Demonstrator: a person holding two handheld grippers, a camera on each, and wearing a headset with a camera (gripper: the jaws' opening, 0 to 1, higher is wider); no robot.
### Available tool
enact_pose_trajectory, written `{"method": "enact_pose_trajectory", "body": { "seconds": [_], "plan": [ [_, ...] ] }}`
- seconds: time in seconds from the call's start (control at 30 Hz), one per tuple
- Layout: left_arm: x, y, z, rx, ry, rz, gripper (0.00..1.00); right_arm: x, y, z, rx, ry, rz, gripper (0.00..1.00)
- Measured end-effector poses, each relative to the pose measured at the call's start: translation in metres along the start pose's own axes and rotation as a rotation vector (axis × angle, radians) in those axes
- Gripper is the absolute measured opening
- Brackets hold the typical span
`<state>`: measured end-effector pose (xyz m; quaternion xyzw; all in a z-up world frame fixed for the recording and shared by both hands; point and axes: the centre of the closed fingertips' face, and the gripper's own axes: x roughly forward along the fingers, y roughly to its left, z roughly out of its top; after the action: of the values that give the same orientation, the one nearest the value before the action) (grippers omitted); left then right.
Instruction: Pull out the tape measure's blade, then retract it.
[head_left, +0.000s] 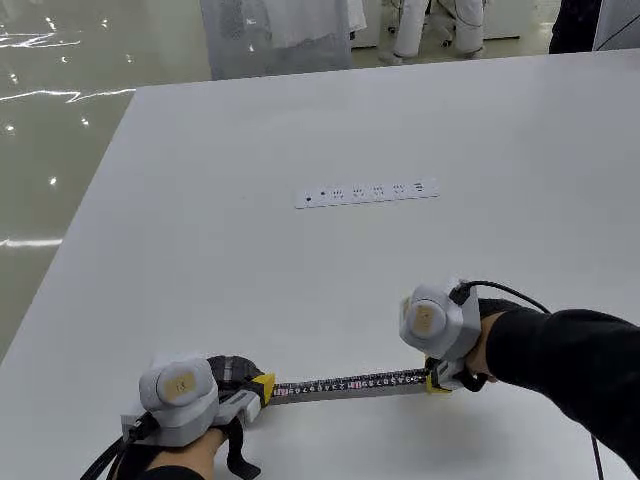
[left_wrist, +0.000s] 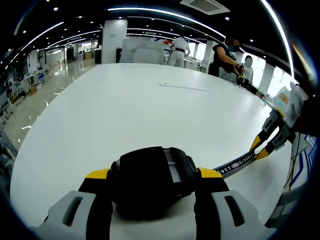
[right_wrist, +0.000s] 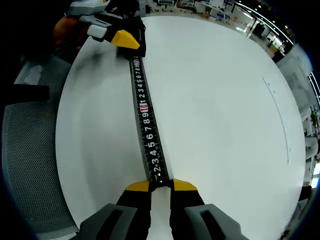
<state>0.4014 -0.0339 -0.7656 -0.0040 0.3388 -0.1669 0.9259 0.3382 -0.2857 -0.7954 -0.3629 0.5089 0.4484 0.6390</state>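
Note:
A black tape measure case (left_wrist: 152, 179) sits clamped between the yellow-tipped jaws of my left gripper (head_left: 255, 388) at the table's near edge. Its dark numbered blade (head_left: 348, 383) (right_wrist: 146, 127) (left_wrist: 235, 164) runs out flat just above the white table toward the right. My right gripper (right_wrist: 161, 186) (head_left: 436, 380) is shut on the blade's end hook, with roughly twenty centimetres of blade drawn out. The left gripper and case (right_wrist: 120, 31) appear at the far end of the blade in the right gripper view. The right gripper (left_wrist: 267, 142) shows at the right edge of the left gripper view.
A white power strip (head_left: 367, 192) lies flat in the middle of the white table (head_left: 300, 270). The table's left edge drops to a glossy floor. A grey mesh chair (right_wrist: 30, 150) stands at the near side. People stand beyond the far edge.

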Motion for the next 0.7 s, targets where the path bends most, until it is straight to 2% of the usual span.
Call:
{"method": "enact_pose_trajectory", "body": {
  "seconds": [0.7],
  "plan": [
    [-0.0006,-0.0005,0.0001,-0.002,0.0,0.001,0.62,0.0006,0.0008,0.0035,-0.001,0.005,0.003,0.09]
  ]
}}
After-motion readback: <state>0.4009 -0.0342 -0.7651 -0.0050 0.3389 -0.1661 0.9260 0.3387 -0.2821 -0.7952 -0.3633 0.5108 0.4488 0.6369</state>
